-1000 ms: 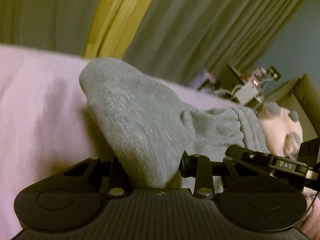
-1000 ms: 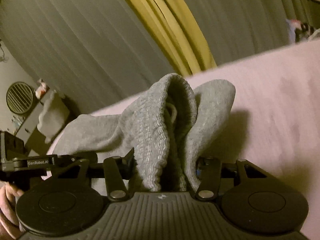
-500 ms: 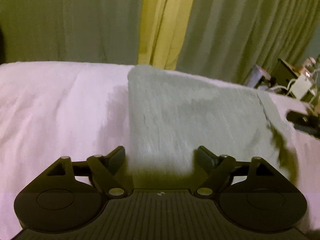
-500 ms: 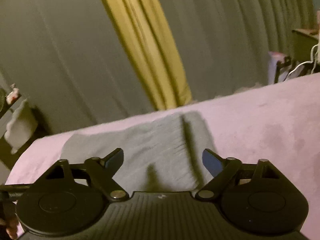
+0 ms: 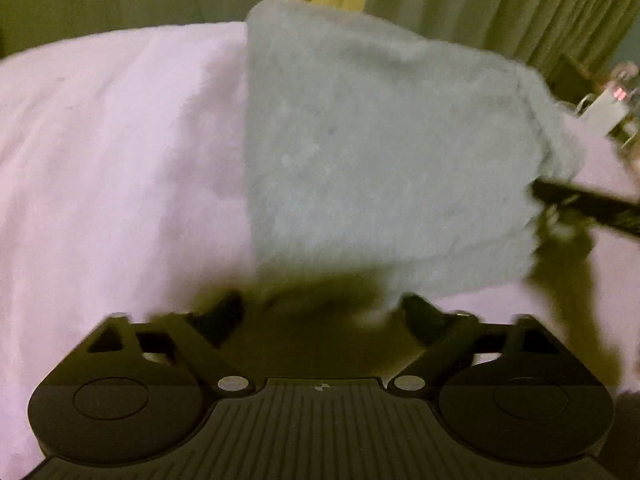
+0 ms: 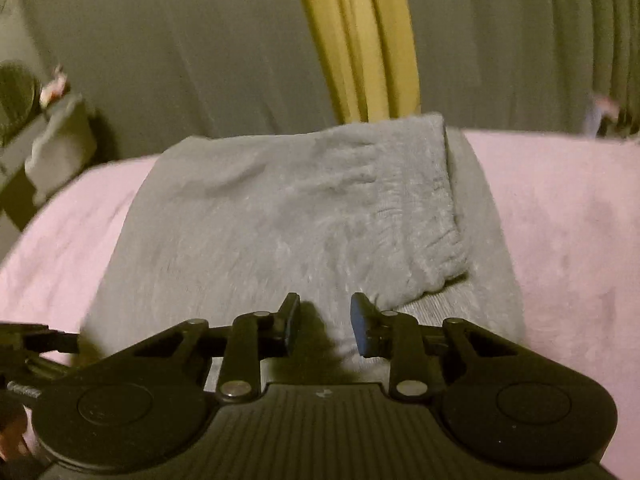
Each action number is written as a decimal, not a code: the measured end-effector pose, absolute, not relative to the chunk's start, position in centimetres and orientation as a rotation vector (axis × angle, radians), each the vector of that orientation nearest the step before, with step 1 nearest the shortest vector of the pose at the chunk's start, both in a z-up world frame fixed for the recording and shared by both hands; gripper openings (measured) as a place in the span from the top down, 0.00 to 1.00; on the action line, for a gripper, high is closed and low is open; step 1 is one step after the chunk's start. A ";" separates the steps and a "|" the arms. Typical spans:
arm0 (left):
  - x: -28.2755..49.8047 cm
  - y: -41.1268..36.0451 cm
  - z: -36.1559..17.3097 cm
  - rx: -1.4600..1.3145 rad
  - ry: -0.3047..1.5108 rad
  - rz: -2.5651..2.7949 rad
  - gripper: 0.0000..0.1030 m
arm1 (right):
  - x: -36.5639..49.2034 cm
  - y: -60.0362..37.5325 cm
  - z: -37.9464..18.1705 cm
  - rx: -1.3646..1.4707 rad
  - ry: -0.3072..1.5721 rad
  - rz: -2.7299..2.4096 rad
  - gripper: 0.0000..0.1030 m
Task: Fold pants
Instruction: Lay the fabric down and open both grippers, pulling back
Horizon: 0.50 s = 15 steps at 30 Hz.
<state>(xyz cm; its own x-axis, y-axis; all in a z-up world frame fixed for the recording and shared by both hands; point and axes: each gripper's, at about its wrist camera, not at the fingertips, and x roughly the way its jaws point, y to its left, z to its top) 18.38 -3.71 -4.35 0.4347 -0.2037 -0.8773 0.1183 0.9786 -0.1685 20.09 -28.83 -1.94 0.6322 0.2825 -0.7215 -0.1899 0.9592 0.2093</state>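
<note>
The grey pants (image 5: 380, 160) lie folded flat on the pink bed cover (image 5: 112, 168). In the right wrist view the pants (image 6: 280, 224) show a ribbed waistband edge folded on top at the right. My left gripper (image 5: 320, 312) is open and empty, just above the near edge of the pants. My right gripper (image 6: 325, 328) is open, with its jaws partly drawn in and nothing between them, over the near edge of the pants. The right gripper also shows at the right of the left wrist view (image 5: 588, 204).
Green curtains with a yellow strip (image 6: 360, 40) hang behind the bed. A grey shelf with a fan (image 6: 36, 128) stands at the left. Small clutter and a white device (image 5: 608, 112) sit at the far right. The pink cover (image 6: 568, 240) stretches to both sides.
Both grippers let go of the pants and opened. The pants dropped flat onto the bed. The right jaws have since drawn partly together, and both views moved closer over the pants.
</note>
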 end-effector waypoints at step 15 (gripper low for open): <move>10.0 -5.3 -4.2 -0.021 1.082 -0.017 0.02 | 10.6 -27.9 -4.5 0.007 1.012 0.168 0.04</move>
<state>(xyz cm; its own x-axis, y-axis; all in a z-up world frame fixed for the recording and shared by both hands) 10.00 -5.31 -4.24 0.4693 -0.0240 -0.8827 0.0034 0.9997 -0.0254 10.64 -27.95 -4.47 0.5180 0.1434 -0.8433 -0.1370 0.9870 0.0837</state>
